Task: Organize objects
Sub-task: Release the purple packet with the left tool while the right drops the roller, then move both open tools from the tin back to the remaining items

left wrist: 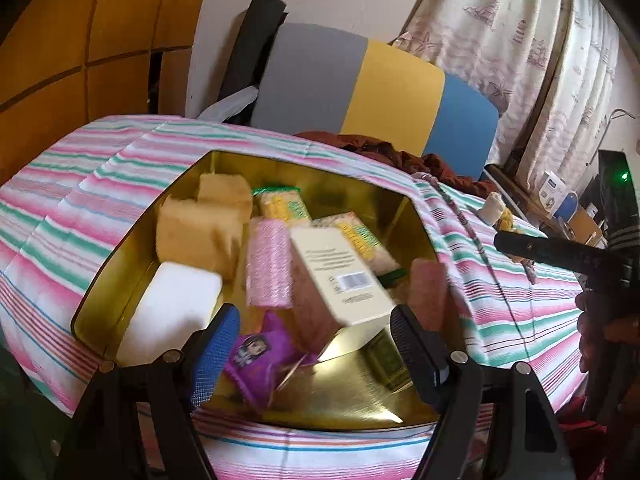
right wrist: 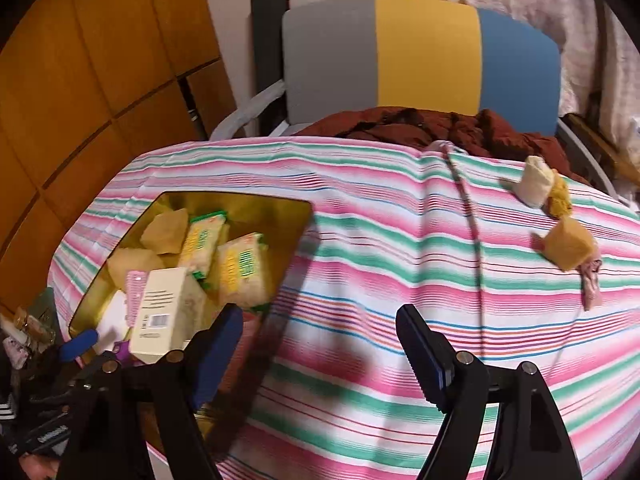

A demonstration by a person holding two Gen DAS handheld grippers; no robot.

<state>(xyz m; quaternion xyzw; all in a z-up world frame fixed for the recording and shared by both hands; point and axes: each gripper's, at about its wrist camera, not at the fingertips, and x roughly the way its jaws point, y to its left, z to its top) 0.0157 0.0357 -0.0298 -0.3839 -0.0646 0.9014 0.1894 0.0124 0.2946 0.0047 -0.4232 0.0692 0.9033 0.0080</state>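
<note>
A: Left gripper (left wrist: pixel 312 354)?
B: Jaws spread wide, nothing pinched. Hangs over the near edge of the tin (left wrist: pixel 120 280).

A: Between the fingers?
B: Only a view down onto a cream box (left wrist: pixel 344 276), tilted, barcode up, clear of both pads. Blurred, so hard to say how it rests.

A: Rest of the tin?
B: Two yellow sponges (left wrist: pixel 208 216) at the far left corner. White block (left wrist: pixel 176 304) in the near left corner. Pink roll (left wrist: pixel 269 264) in the middle, just left of the box. Two yellow-green packets (left wrist: pixel 352 236) behind it. Purple pouch (left wrist: pixel 260 356) at the near side, partly under the box. Pinkish pad (left wrist: pixel 428 292) against the right wall. Small green pack (left wrist: pixel 388 360) low on the floor, near right.

A: Right gripper (right wrist: pixel 320 356)?
B: Also well apart and empty, above bare striped cloth (right wrist: pixel 360 240), just right of the tin (right wrist: pixel 304 216). Left finger overlaps the tin's near corner in the right wrist view.

A: Left out on the cloth?
B: White wad (right wrist: pixel 534 184) touching a yellow crumbly lump (right wrist: pixel 558 198) at the far right. Yellow cube (right wrist: pixel 568 248) nearer, close beside them, with a pink scrap (right wrist: pixel 592 284) at its side. All well apart from the tin.

A: Behind?
B: Chair (right wrist: pixel 424 52), grey, yellow, blue, with dark red fabric (right wrist: pixel 440 126) on the seat.
</note>
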